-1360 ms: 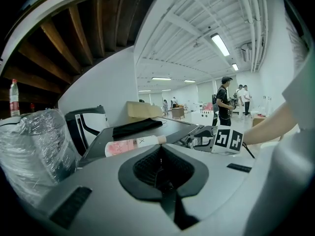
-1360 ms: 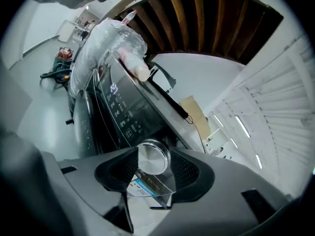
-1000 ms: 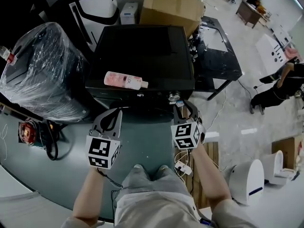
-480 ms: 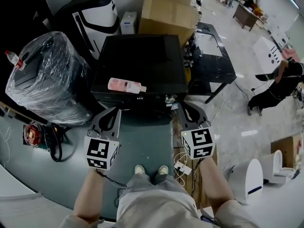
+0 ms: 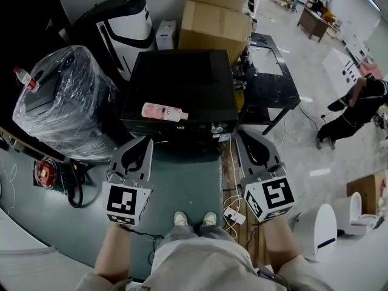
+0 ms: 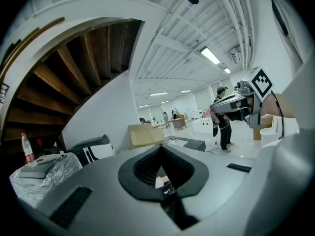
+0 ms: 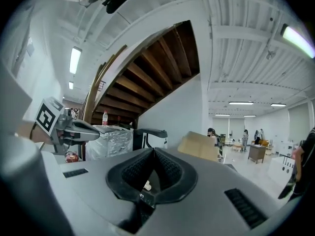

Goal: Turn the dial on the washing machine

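Observation:
The black washing machine (image 5: 182,77) stands in front of me in the head view, with its small silver dial (image 5: 217,128) at the front right of the top edge. My right gripper (image 5: 240,134) hangs just right of the dial and apart from it, its jaws shut with nothing between them. In the right gripper view the right gripper (image 7: 153,150) points up and away, and the dial does not show there. Off the machine's front left corner, my left gripper (image 5: 145,140) is also shut and empty; its jaws meet at the tip (image 6: 160,145).
A pink bottle (image 5: 163,112) lies on the machine's top. A plastic-wrapped bulky thing (image 5: 60,102) stands at the left, cardboard boxes (image 5: 215,17) behind, a black table (image 5: 270,77) at the right. Cables and a plug (image 5: 233,214) lie by my feet. A person (image 5: 357,108) bends at far right.
My right gripper came off the dial, drew back toward me and to the right, and its jaws closed. The left gripper stayed nearly where it was.

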Demonstrator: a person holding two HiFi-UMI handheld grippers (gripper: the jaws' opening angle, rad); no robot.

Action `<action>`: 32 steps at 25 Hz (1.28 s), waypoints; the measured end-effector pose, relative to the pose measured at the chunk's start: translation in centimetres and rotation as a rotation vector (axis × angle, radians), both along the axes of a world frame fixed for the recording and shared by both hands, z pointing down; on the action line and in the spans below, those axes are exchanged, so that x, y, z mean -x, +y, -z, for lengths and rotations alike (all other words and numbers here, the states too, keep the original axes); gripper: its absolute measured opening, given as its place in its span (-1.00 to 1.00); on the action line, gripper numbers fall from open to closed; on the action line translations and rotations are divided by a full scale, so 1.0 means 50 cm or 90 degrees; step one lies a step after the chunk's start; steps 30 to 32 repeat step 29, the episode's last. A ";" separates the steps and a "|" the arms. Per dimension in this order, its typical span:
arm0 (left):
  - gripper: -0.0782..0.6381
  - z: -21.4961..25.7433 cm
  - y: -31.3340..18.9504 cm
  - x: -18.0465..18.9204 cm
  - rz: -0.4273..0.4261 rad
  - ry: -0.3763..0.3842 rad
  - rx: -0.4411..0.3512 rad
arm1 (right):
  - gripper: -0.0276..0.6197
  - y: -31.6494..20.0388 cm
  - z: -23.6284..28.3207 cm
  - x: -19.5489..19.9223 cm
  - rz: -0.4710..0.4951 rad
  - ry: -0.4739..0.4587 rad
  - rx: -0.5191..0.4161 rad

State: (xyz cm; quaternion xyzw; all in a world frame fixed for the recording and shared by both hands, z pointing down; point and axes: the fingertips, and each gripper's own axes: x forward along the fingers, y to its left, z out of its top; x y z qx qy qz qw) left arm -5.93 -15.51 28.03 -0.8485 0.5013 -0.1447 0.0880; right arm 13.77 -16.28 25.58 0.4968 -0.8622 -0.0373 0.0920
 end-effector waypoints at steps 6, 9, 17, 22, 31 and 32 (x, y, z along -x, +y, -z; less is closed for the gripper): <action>-0.73 0.069 0.045 -0.012 0.006 0.043 -0.022 | -0.83 0.052 0.062 0.016 0.035 0.000 -0.026; -0.73 0.088 0.052 -0.016 0.005 0.047 -0.033 | -0.83 0.067 0.079 0.021 0.044 -0.010 -0.028; -0.73 0.080 0.061 -0.024 -0.001 0.045 -0.019 | -0.83 0.079 0.100 0.024 0.055 -0.027 -0.042; -0.73 0.087 0.055 -0.036 -0.007 0.045 -0.020 | -0.83 0.074 0.092 0.022 0.065 -0.004 -0.032; -0.73 0.092 0.054 -0.048 -0.006 0.058 -0.022 | -0.83 0.079 0.100 0.022 0.096 -0.053 -0.025; -0.73 0.092 0.054 -0.048 -0.006 0.058 -0.022 | -0.83 0.079 0.100 0.022 0.096 -0.053 -0.025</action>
